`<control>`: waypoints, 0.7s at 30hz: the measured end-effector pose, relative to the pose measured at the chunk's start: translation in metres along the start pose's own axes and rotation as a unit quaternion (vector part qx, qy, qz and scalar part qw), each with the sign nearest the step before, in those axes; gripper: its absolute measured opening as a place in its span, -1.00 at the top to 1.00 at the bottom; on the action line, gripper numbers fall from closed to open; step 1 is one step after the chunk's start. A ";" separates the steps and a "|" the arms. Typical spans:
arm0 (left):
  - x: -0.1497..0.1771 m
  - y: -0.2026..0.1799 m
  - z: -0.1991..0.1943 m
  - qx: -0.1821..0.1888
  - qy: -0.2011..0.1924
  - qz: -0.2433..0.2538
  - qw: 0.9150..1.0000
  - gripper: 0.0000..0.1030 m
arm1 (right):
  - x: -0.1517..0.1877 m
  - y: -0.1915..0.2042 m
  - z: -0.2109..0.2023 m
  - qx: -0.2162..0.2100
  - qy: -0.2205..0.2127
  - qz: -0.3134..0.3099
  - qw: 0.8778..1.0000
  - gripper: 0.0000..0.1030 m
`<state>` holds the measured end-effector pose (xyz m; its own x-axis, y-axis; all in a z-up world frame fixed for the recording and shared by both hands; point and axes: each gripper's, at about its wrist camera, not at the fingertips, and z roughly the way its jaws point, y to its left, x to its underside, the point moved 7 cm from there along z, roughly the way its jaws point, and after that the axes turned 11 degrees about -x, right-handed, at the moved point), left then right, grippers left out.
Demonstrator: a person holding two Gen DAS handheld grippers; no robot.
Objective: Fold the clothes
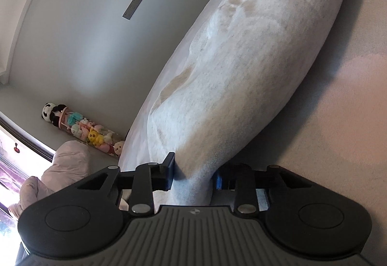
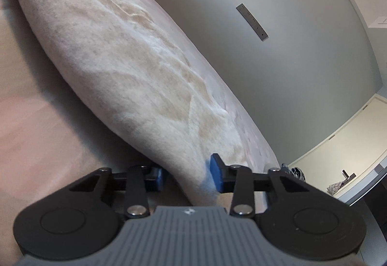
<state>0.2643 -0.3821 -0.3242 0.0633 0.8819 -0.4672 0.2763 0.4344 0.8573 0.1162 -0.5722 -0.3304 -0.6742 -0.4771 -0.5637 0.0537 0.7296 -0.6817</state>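
With your left gripper (image 1: 193, 175) and right gripper (image 2: 186, 175) both clamping the fleecy white garment (image 1: 241, 72), keep its stretched edge taut and level.

Fuzzy white garment (image 1: 241, 87), stretched taut, lifted.

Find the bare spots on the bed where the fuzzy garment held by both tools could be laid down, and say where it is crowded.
Bare pinkish sheet lies beside the white fleece garment, on the left tool view's right side, and on the right tool view's left side. It is crowded by the lilac bedding heap and the plush toy tube.
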 end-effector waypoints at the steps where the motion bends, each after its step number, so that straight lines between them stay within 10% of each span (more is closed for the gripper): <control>1: 0.000 0.001 0.000 0.004 0.000 -0.004 1.000 0.61 | 0.000 0.000 -0.001 0.001 -0.001 0.001 1.000 0.43; 12: -0.015 0.046 -0.022 0.021 -0.012 -0.043 0.999 0.81 | -0.019 -0.029 -0.040 0.006 -0.014 0.029 0.999 0.71; 21: -0.001 0.063 -0.089 0.083 -0.008 0.017 0.996 0.81 | -0.011 -0.042 -0.125 -0.076 0.028 0.015 0.997 0.71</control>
<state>0.1965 -0.3396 -0.2504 0.0901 0.8917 -0.4437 0.4278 0.3676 0.8257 0.0293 -0.5362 -0.2367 -0.7142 -0.4283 -0.5537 -0.0336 0.8111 -0.5840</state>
